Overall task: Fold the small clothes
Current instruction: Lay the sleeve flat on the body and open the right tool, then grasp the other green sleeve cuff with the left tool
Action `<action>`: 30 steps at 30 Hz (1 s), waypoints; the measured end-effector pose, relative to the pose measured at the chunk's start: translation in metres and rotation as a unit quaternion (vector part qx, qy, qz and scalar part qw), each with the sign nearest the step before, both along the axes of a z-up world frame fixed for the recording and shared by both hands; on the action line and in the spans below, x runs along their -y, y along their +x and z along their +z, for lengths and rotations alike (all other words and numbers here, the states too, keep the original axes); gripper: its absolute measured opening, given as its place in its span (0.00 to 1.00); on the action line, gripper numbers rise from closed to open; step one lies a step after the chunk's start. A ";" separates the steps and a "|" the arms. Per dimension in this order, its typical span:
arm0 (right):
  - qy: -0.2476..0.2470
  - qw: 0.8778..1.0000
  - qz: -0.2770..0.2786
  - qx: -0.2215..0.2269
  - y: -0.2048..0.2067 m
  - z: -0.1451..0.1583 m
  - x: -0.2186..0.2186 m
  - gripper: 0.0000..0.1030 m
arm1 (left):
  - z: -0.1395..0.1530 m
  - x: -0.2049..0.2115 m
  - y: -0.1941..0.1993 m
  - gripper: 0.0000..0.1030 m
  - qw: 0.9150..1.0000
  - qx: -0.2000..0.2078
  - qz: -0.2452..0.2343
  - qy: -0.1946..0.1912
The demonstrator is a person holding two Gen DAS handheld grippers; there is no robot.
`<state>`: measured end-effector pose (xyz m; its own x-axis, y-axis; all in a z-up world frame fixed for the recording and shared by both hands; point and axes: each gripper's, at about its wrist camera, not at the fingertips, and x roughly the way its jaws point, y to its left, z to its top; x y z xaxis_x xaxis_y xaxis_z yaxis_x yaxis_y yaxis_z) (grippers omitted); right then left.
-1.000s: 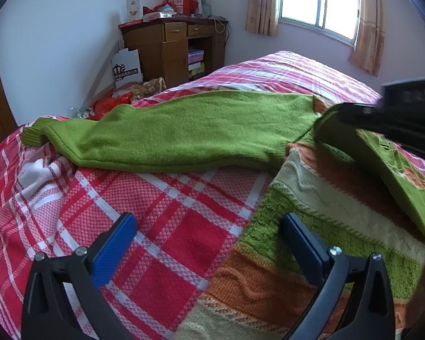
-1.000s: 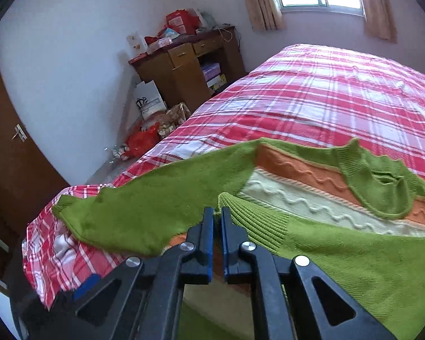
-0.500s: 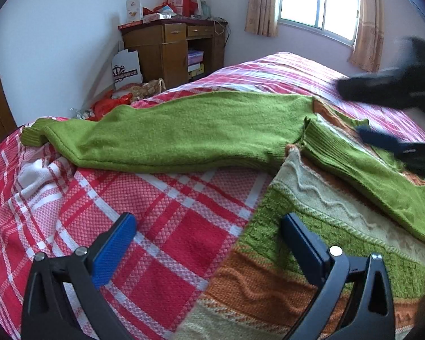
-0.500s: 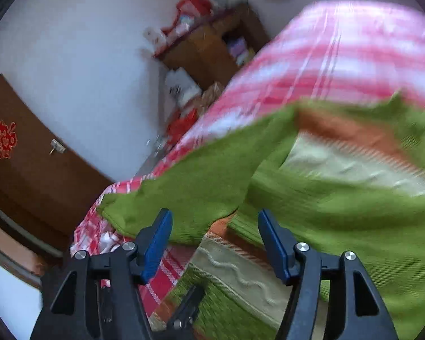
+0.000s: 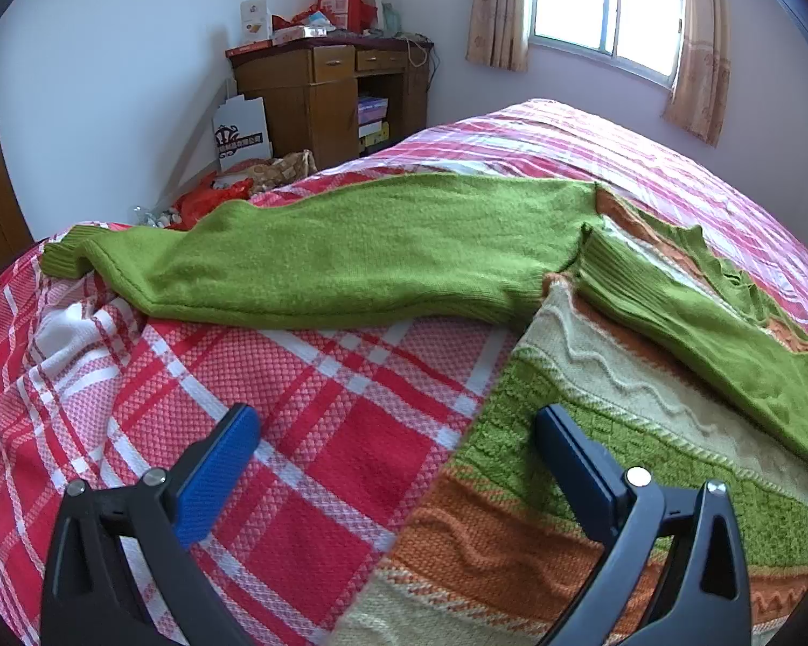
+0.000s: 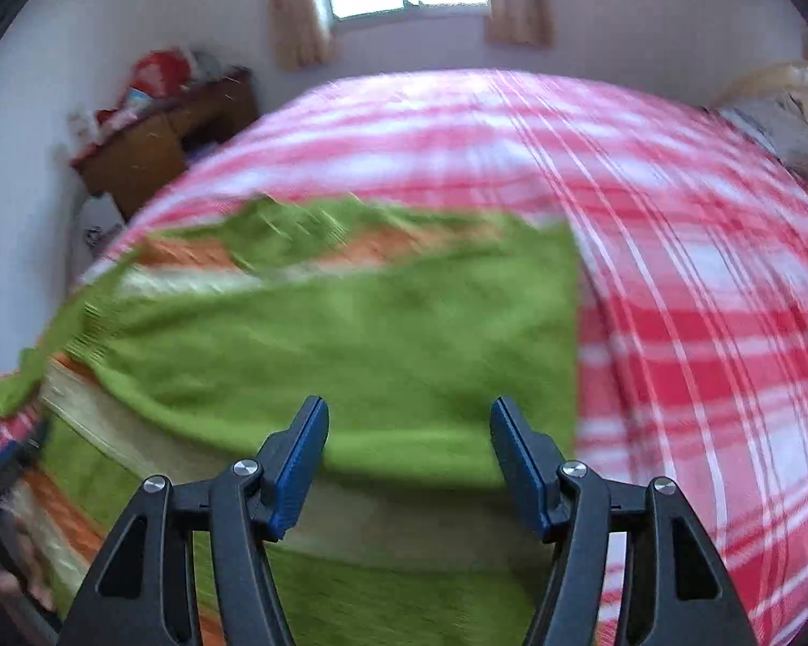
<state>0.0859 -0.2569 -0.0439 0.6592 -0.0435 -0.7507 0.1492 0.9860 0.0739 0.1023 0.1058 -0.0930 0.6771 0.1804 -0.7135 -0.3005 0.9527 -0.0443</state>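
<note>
A knit sweater with green, orange and cream bands lies flat on the bed. One green sleeve stretches out to the left. The other green sleeve lies folded across the sweater's chest. My left gripper is open and empty, low over the sweater's left edge. In the blurred right wrist view the sweater fills the middle. My right gripper is open and empty above the folded sleeve.
The bed has a red, pink and white plaid cover, also seen in the right wrist view. A wooden desk with clutter stands by the far wall, with bags on the floor. A window is behind.
My right gripper let go of the green sleeve cuff, opened, and swung to the right. The sleeve now lies across the sweater's chest. My left gripper has not moved.
</note>
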 end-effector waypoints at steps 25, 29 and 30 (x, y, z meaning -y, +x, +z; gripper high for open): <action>0.009 1.000 0.020 0.021 -0.005 -0.008 -0.002 0.69 | 0.022 -0.250 0.047 0.72 0.946 0.001 0.259 -0.197; 0.008 1.000 0.020 0.020 -0.005 -0.008 -0.002 0.69 | 0.016 -0.243 0.062 0.50 0.948 0.004 0.249 -0.199; 0.007 1.000 0.020 0.020 -0.005 -0.008 -0.002 0.69 | 0.011 -0.243 0.067 0.35 0.948 -0.004 0.250 -0.199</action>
<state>0.0813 -0.2552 -0.0522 0.6899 -0.0054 -0.7238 0.1054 0.9901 0.0931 0.1692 0.3491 -0.0815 0.5717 0.1929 -0.7974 -0.7120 0.5995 -0.3655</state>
